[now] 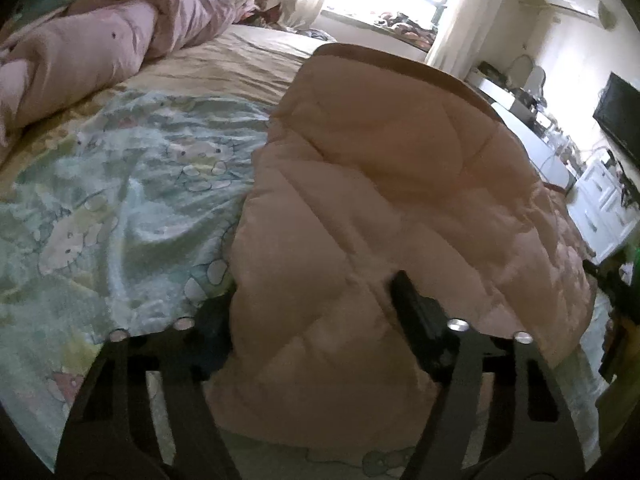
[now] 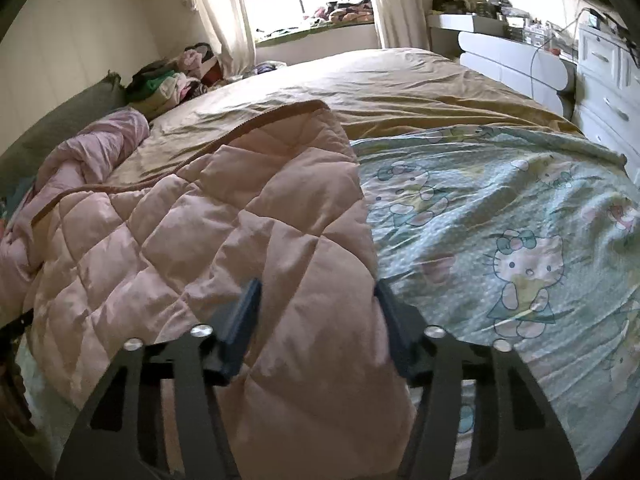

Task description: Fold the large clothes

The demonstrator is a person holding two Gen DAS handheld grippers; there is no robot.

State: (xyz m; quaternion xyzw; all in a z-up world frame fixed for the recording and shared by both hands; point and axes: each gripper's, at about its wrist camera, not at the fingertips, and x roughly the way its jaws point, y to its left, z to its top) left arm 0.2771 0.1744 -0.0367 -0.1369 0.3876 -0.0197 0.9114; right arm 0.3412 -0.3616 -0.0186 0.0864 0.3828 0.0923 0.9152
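Observation:
A pink quilted comforter with a brown border lies folded on the bed; it also shows in the right wrist view. My left gripper is open, its jaws wide apart around the comforter's near edge, with the left finger partly hidden behind the fabric. My right gripper is open too, its jaws straddling the comforter's near right edge. The fabric bulges between the fingers in both views.
A cartoon-print green sheet covers the near bed, over a tan sheet. A bunched pink blanket lies at the head. Clothes pile by the window. White drawers and a dark screen stand beside the bed.

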